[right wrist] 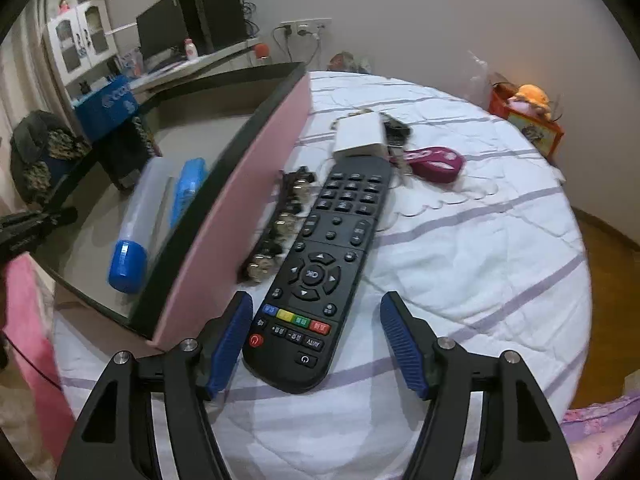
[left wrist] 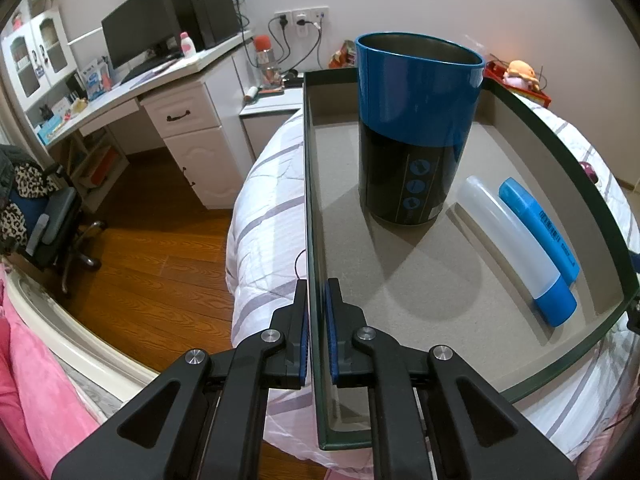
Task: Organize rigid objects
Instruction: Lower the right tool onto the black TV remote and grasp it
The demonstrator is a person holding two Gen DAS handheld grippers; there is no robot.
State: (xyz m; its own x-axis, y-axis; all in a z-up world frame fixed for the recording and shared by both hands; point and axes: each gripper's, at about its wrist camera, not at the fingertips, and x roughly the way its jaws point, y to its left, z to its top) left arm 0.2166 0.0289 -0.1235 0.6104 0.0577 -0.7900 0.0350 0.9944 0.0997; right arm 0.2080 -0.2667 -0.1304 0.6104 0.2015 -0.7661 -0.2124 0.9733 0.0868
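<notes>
My left gripper [left wrist: 316, 296] is shut on the left wall of a shallow dark-rimmed box [left wrist: 310, 184] that rests on the bed. Inside the box stand a tall blue and black can [left wrist: 416, 128], a clear tube with a blue cap [left wrist: 516, 248] and a flat blue case [left wrist: 540, 228]. My right gripper [right wrist: 316, 320] is open, its blue pads on either side of the near end of a black remote control [right wrist: 324, 256] lying on the white quilt, not pressing it. The box's pink outer wall [right wrist: 248, 208] is just left of the remote.
A strip of shiny dark pieces [right wrist: 280, 224] lies between the remote and the box. Beyond the remote sit a white adapter [right wrist: 360, 136], dark keys and a magenta object [right wrist: 436, 162]. A desk with a monitor [left wrist: 140, 36] and an office chair [left wrist: 52, 232] stand left of the bed.
</notes>
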